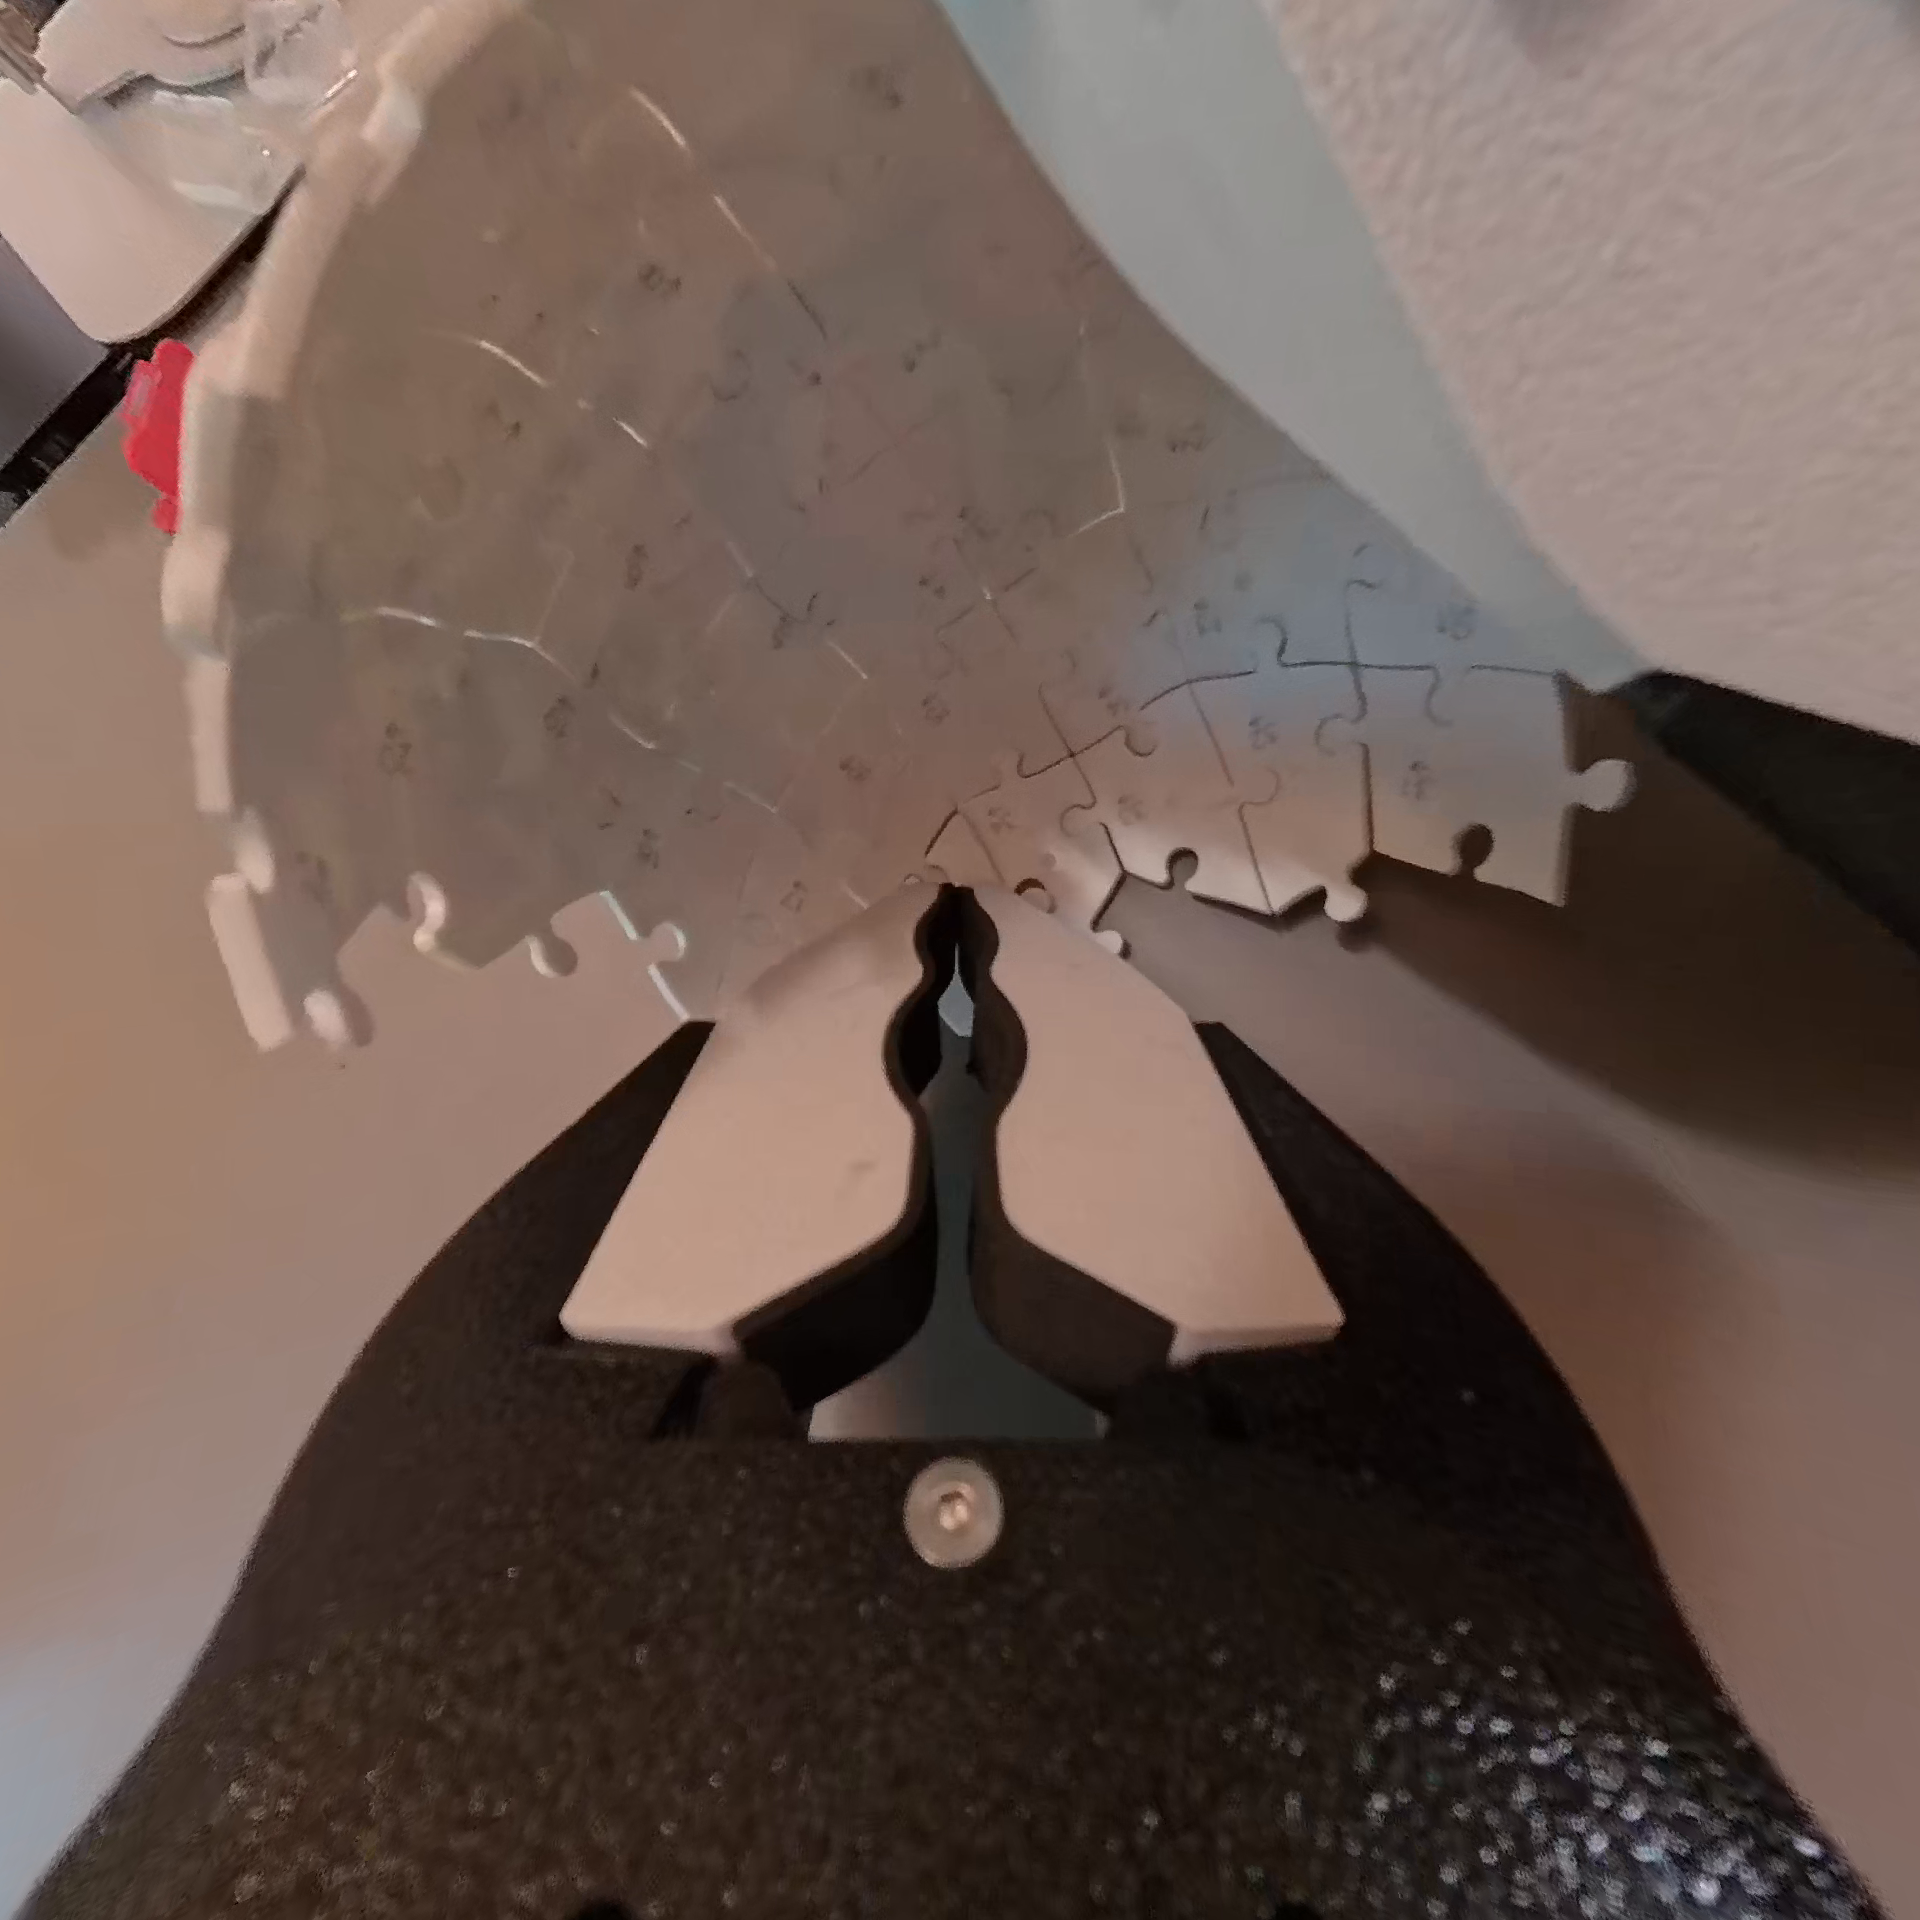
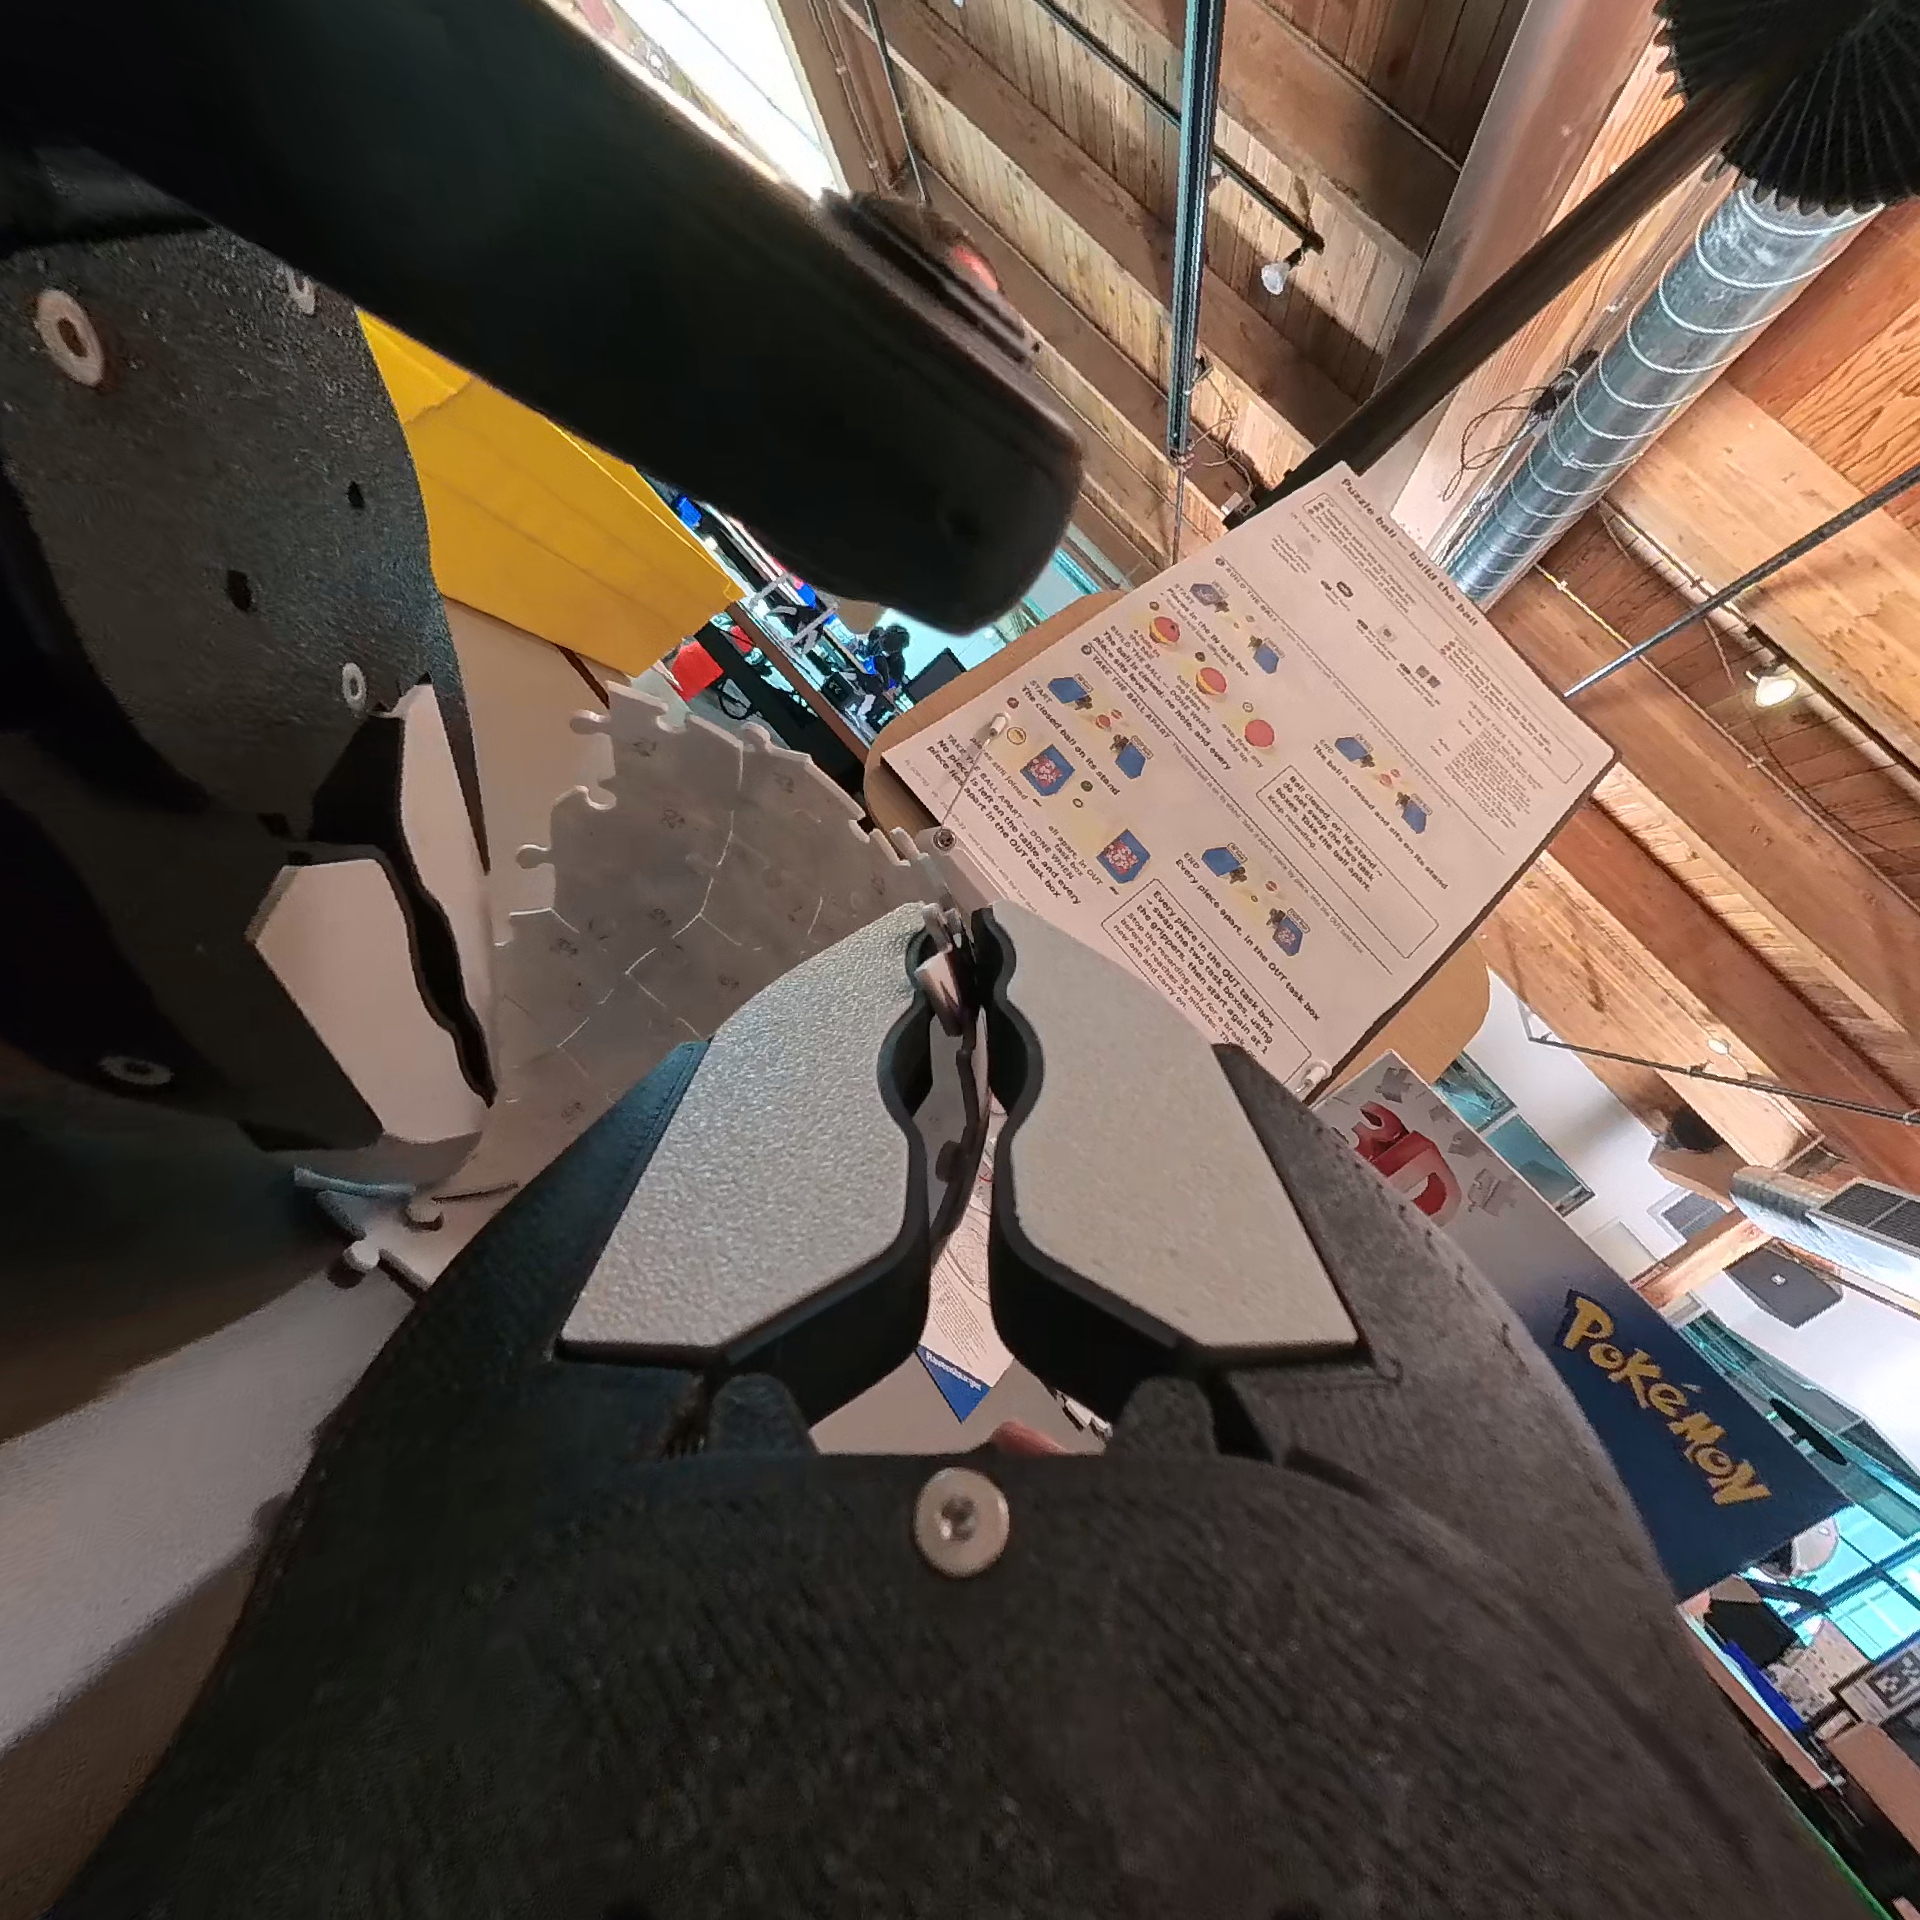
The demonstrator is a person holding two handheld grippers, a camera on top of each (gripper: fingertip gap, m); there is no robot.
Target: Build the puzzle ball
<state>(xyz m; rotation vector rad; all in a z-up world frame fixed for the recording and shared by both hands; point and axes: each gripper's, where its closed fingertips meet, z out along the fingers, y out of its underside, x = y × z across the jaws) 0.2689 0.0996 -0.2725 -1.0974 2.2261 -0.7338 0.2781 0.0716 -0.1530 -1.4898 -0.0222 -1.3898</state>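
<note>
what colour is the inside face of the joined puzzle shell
Plain pale grey-white, crossed by piece seams and small printed marks on the puzzle shell; the left wrist view shows it best.

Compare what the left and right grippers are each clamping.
The left gripper pinches the edge of the big curved puzzle shell, many joined pieces. The right gripper holds one small loose piece, edge-on between its fingers. Both are shut, gripping at the fingertips.
</note>
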